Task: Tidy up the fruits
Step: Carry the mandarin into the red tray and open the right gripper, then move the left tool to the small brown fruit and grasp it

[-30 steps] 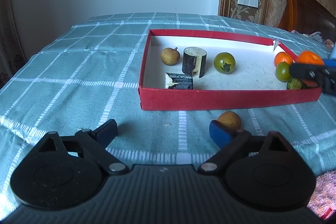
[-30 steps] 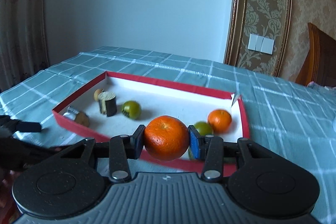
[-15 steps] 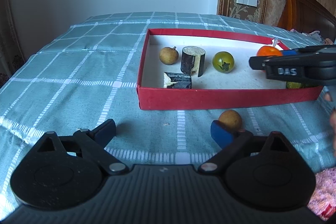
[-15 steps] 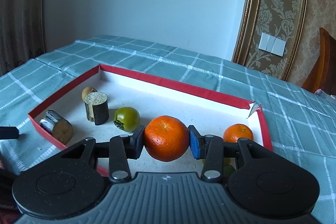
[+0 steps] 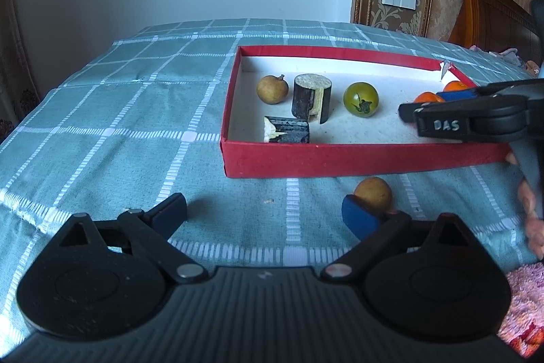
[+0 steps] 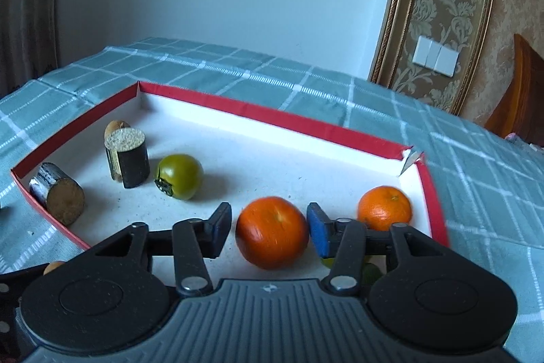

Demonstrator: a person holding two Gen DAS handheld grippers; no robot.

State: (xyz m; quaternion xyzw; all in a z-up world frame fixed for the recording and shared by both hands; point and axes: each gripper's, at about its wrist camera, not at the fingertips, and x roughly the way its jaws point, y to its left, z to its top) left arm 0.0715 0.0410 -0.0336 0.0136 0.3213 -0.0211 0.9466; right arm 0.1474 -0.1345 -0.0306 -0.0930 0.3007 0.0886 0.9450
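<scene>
A red-walled box (image 5: 340, 159) with a white floor lies on the checked cloth. In the right wrist view my right gripper (image 6: 270, 232) is open over the box floor, with an orange (image 6: 272, 232) loose between its fingers. A second orange (image 6: 384, 208) sits by the box's right wall (image 6: 431, 193). A green tomato (image 6: 178, 176) and two dark cane pieces (image 6: 127, 159) lie further left. My left gripper (image 5: 265, 213) is open above the cloth in front of the box. A small brown fruit (image 5: 373, 194) lies on the cloth by its right finger.
Another brown fruit (image 5: 270, 89) sits in the box's far left part. The right gripper (image 5: 476, 121) reaches over the box's right end in the left wrist view. A pink cloth (image 5: 523, 305) lies at the bottom right. A wooden headboard (image 5: 493, 12) stands behind.
My right gripper moved forward and lower into the box and opened, letting go of the orange. My left gripper stayed open in about the same place.
</scene>
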